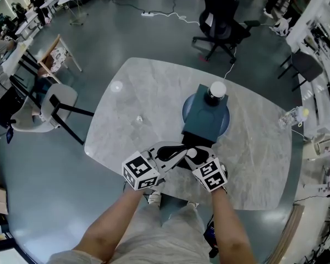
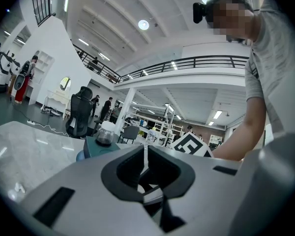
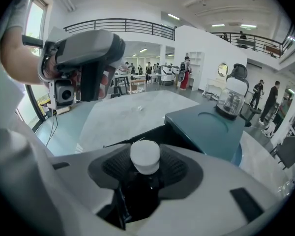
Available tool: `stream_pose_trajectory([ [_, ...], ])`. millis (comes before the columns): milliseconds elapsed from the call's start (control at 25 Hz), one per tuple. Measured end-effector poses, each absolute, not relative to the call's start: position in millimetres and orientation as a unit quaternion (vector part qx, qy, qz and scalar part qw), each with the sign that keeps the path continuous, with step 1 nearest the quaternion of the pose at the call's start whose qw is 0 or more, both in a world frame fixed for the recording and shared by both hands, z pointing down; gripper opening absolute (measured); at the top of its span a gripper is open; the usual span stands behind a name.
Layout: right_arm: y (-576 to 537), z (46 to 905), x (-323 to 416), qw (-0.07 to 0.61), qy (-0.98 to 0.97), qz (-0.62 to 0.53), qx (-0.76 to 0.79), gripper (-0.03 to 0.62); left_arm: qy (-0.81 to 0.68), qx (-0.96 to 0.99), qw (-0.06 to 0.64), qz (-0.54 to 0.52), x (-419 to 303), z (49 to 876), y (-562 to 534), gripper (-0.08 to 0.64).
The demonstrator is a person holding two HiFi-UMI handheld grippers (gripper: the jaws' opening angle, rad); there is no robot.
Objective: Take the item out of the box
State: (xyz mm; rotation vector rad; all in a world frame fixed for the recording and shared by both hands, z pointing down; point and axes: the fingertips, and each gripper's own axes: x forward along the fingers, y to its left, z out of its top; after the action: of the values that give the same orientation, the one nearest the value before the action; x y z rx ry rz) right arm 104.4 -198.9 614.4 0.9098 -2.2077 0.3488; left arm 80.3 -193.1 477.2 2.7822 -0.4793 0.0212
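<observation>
A dark teal box [image 1: 204, 120] lies on a blue round plate [image 1: 226, 121] on the marble table [image 1: 137, 98], its open end towards me. A glass jar with a white lid [image 1: 215, 91] stands on the box's far end. At the open end, my right gripper [image 1: 193, 157] is shut on a dark bottle with a white cap [image 3: 145, 156], which stands upright between its pads. My left gripper [image 1: 173, 154], right beside it, is shut on a thin pale flap edge [image 2: 145, 154] of the box. The bottle's lower part is hidden by the jaws.
A plastic bottle [image 1: 293, 116] lies near the table's right edge. A small white disc [image 1: 116, 86] and a tiny scrap [image 1: 138, 119] sit on the left half. A black office chair [image 1: 220, 21] stands beyond the table, and other chairs [image 1: 49, 106] to its left.
</observation>
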Motion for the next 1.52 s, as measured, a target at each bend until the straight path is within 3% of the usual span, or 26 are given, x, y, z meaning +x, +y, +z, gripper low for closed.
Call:
stream_pose_trajectory([
  [1520, -186, 447, 117, 0.156, -0.888, 0.039, 0.432, 0.195, -0.163, 0.977, 0.134, -0.012, 84, 450, -185, 0.02],
])
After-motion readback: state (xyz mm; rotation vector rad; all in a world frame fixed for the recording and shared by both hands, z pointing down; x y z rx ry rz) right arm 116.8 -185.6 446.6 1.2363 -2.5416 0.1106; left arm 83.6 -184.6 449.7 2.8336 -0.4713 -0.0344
